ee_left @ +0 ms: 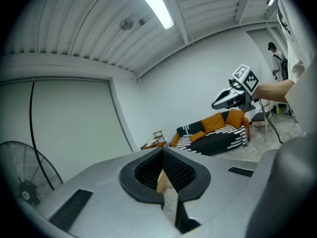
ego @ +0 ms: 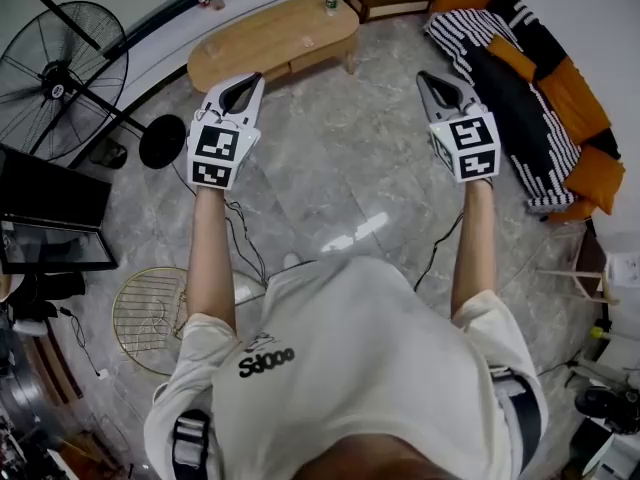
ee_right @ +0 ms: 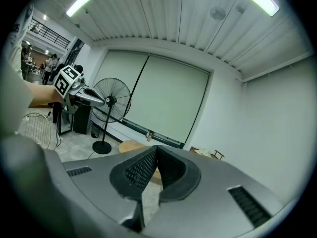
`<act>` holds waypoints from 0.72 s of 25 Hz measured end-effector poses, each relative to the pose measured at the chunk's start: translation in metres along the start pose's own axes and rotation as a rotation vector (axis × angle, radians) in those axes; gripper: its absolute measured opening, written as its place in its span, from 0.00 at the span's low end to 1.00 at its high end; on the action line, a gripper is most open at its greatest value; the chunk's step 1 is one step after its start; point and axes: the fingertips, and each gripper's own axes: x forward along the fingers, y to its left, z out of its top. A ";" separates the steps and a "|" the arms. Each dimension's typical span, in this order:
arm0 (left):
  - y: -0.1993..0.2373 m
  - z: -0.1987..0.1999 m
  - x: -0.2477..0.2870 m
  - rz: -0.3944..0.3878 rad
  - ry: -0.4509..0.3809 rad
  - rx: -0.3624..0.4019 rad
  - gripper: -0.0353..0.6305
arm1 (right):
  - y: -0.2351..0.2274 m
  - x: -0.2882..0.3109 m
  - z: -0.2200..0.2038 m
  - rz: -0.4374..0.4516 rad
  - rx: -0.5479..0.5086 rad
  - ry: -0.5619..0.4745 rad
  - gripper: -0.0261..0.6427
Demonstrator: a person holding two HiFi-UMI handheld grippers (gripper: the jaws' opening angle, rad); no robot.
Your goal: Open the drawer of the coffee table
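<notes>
The coffee table (ego: 270,36) is a long oval of light wood on the marble floor, well ahead of me. Its near side shows a wooden band under the top, and I cannot make out a drawer front or handle there. My left gripper (ego: 252,80) is held up in the air, pointing at the table's middle, its jaws shut on nothing. My right gripper (ego: 427,76) hangs level with it further right, also shut and empty. Both are well short of the table. In the right gripper view the table (ee_right: 130,146) peeks out just left of the shut jaws (ee_right: 156,148).
A small bottle (ego: 331,0) stands on the table's right end. A standing fan (ego: 60,68) with a round base is at the left. A striped black and orange sofa (ego: 530,88) lines the right. A round wire rack (ego: 150,316) lies by my left side, and cables cross the floor.
</notes>
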 end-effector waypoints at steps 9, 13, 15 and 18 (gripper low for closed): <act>-0.044 0.011 0.028 0.017 0.041 -0.040 0.08 | -0.044 -0.014 -0.043 0.026 0.022 -0.006 0.05; -0.070 0.014 0.043 0.015 0.065 -0.040 0.08 | -0.067 -0.021 -0.059 0.029 0.034 -0.010 0.05; -0.077 0.012 0.048 0.014 0.071 -0.040 0.08 | -0.070 -0.020 -0.066 0.048 0.036 -0.007 0.05; -0.081 0.011 0.057 0.015 0.080 -0.047 0.08 | -0.076 -0.018 -0.074 0.075 0.049 -0.008 0.05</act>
